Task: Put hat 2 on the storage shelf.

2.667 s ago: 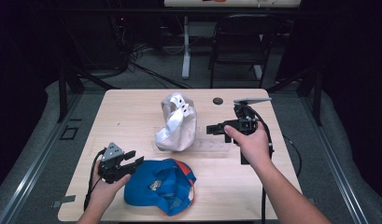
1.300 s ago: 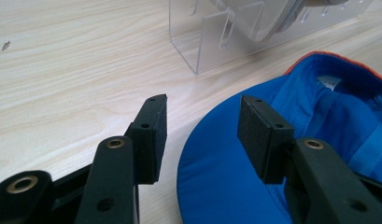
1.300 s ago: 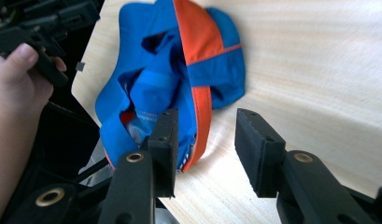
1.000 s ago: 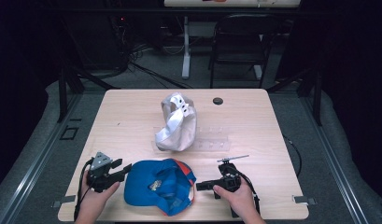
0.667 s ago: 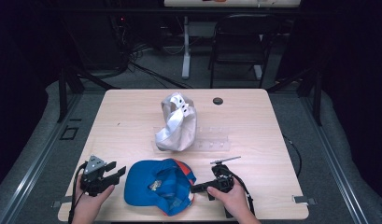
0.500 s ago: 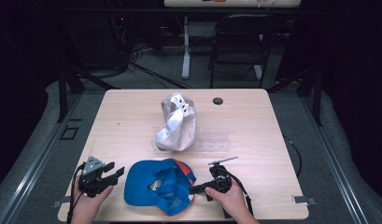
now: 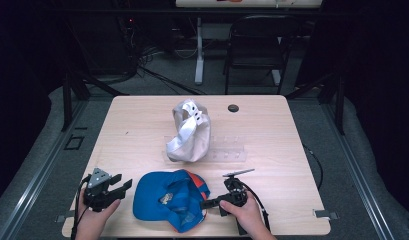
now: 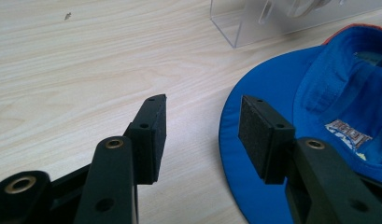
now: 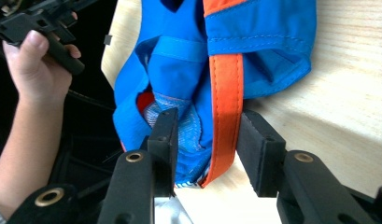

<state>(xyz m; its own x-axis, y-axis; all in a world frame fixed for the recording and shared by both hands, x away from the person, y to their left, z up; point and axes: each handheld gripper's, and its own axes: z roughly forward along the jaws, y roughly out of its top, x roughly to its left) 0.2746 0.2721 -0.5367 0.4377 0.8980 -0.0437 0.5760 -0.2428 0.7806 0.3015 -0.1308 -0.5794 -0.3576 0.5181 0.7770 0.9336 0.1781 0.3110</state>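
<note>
At the table's near edge, the blue cap (image 7: pixel 169 200) lies upside down between my two grippers, its long axis running brim-left to strap-right. My right gripper (image 7: pixel 208 203) is the nearer: in the right gripper view its jaws straddle the cap's rear edge w/ the orange strap (image 9: pixel 225 98) between them. They've just been closing but aren't pinching yet, one pad off the cloth. Left gripper (image 7: pixel 123 186) sits just beside the brim, jaws wide apart, nothing between, brim edge by one pad. I reckon right closes first.
</note>
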